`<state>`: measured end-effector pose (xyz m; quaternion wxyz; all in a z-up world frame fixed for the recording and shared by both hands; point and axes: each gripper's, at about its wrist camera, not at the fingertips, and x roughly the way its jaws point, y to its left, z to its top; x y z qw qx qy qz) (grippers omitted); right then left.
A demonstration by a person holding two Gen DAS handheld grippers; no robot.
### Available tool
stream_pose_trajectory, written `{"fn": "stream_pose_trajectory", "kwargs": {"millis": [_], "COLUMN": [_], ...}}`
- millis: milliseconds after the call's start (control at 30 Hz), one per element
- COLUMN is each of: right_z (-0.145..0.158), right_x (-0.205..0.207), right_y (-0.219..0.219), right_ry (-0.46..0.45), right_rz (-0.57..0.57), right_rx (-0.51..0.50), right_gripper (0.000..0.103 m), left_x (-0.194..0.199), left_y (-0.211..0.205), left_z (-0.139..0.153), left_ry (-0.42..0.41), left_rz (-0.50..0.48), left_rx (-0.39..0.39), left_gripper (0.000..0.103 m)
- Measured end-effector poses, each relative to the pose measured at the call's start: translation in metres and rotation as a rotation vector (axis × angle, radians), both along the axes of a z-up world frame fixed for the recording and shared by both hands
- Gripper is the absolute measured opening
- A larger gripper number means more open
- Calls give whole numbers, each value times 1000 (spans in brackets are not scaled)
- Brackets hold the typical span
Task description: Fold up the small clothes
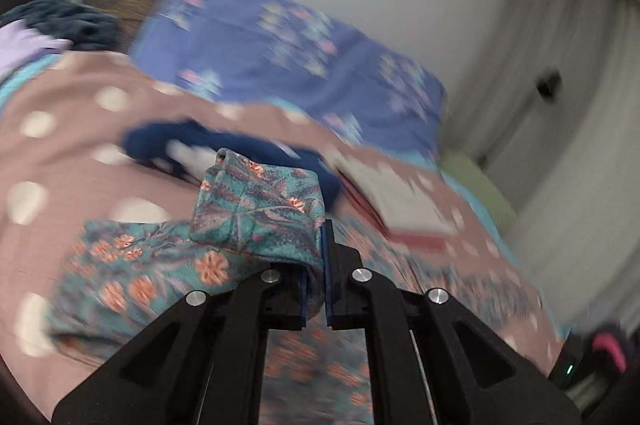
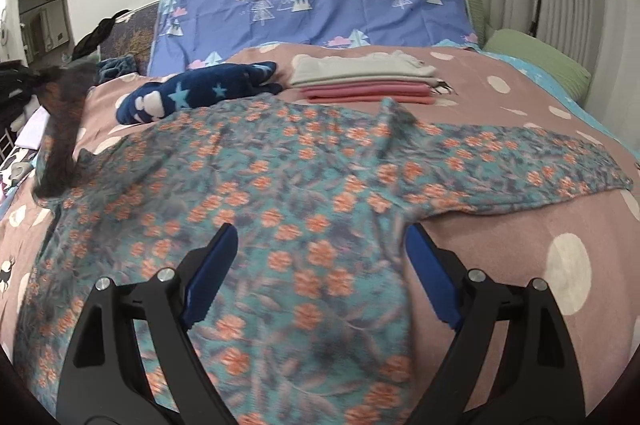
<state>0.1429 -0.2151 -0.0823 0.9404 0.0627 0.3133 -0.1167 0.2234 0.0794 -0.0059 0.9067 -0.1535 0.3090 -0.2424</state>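
A teal top with orange flowers [image 2: 280, 193] lies spread on the pink dotted bedcover [image 2: 500, 241]; one long sleeve [image 2: 532, 165] stretches to the right. My left gripper [image 1: 316, 249] is shut on a bunched end of this floral top [image 1: 260, 209], lifted above the rest of the cloth; the view is tilted and blurred. In the right wrist view that left gripper shows only as a dark blur [image 2: 60, 129] at the left edge. My right gripper [image 2: 320, 245] hovers open over the top's lower right part, nothing between its blue pads [image 2: 212, 273].
Folded grey and pink clothes [image 2: 364, 81] are stacked toward the head of the bed, beside a navy star-print garment [image 2: 192, 93]. A blue tree-print pillow [image 2: 312, 9] leans on the wall. A green cushion [image 2: 536, 57] lies at the right; other clothes [image 1: 60, 21] sit at the left.
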Motion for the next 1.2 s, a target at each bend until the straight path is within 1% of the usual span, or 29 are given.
{"fn": "stream_pose_trajectory", "kwargs": {"millis": [33,67,100,167,233,267,300,367,400,467,500,533,600,633,667,700,733,833,867,900,933,967,1000,1033,1067,1100,1133,1167,1200], "right_z": [-1,-3,-4,-7,-8,-7,-7,-7,-7,-6,-5,-4,0,2,3,3,2,0,-4,-8,-11,-14,-15,-17,-19,-21,-22,-25,-26], "right_x": [-2,-4,-6,-7,-8,-8,-8,-2,4,22,31,40,69,82,101,121,133,184,201,211,221,230,236,239,244,247,248,250,251], "right_y": [-5,-12,-19,-31,-41,-48,-51,-58,-58,-56,-54,-50,-41,-36,-32,-26,-23,-6,-1,1,4,9,15,20,30,39,44,50,53], "right_ry": [4,11,18,32,40,39,35,31,33,48,58,65,88,105,129,154,170,260,299,323,344,368,383,390,403,415,422,435,461], "right_rz": [-8,-18,-26,-45,-48,-44,-39,-24,-9,37,59,82,166,199,236,276,300,388,405,413,427,463,501,529,569,582,576,557,538], "right_rx": [5,18,35,66,112,157,196,288,328,405,424,437,472,484,501,514,513,459,443,444,461,495,518,523,511,482,457,421,386], "right_gripper": [87,87,87,87,87,87,87,87,85,77,72,70,62,62,62,62,62,61,60,56,56,56,56,56,56,52,43,13,9], "left_x": [-2,-6,-8,-16,-27,-34,-33,-40,-39,-39,-38,-36,-36,-38,-40,-39,-39,-38,-36,-32,-28,-25,-21,-19,-17,-14,-11,-9,-9], "left_y": [-24,-56,-77,-106,-119,-121,-122,-116,-111,-107,-104,-104,-103,-105,-110,-118,-126,-146,-150,-153,-153,-152,-150,-149,-148,-146,-143,-141,-137], "left_z": [-12,-31,-48,-78,-94,-100,-100,-100,-100,-98,-97,-98,-98,-99,-101,-103,-104,-107,-109,-111,-112,-112,-111,-111,-112,-112,-114,-114,-112], "left_ry": [12,33,59,117,148,150,143,121,120,118,116,116,119,118,114,109,101,75,65,65,73,82,84,86,91,101,120,131,127], "left_rz": [-41,-83,-112,-175,-214,-222,-219,-207,-200,-186,-178,-179,-199,-211,-230,-238,-246,-277,-279,-276,-277,-278,-273,-270,-269,-265,-268,-268,-259], "left_rx": [37,102,151,216,242,261,270,280,284,289,292,292,294,299,310,322,341,400,418,431,423,407,392,389,386,380,359,342,325], "left_gripper": [7,7,11,15,24,33,38,38,39,41,43,43,43,44,47,53,55,59,59,59,59,55,45,39,27,11,4,3,2]}}
